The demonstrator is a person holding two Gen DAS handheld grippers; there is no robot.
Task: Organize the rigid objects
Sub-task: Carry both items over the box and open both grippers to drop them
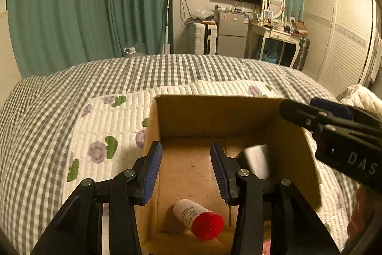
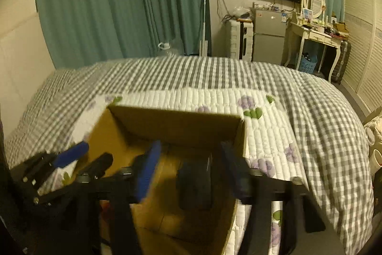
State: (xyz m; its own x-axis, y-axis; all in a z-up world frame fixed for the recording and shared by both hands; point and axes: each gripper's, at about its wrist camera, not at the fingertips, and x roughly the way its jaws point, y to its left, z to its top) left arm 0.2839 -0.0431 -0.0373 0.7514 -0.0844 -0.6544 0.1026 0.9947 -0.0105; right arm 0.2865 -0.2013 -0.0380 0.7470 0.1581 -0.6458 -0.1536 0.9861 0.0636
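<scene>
Left wrist view is giving me the sharp picture: my left gripper (image 1: 186,171) is hanging over the open cardboard box (image 1: 214,116), its blue-padded fingers (image 1: 151,173) spread wide and holding nothing. Just below them, on the box floor near the close wall, a white bottle with a red cap (image 1: 198,219) is lying on its side. Beside my right-hand finger a silver and black cylinder (image 1: 256,160) is showing blurred, above the box floor by the right wall; I cannot tell whether it is resting or in the air. My right gripper (image 1: 334,126) is reaching in from the right, over the box's right wall.

The right wrist view is smeared with motion and is not showing the bottle at all. There my right gripper (image 2: 188,173) is standing wide apart over the same box (image 2: 176,126), gripping nothing, with a dark cylinder (image 2: 194,183) blurred between the fingers, apart from both as far as I can make out. My left gripper (image 2: 71,159) is showing at the left edge.

The box is sitting on a white floral quilt (image 1: 100,130), which is lying on a grey checked bedspread (image 1: 43,111). Green curtains (image 1: 83,4) are hanging behind.
</scene>
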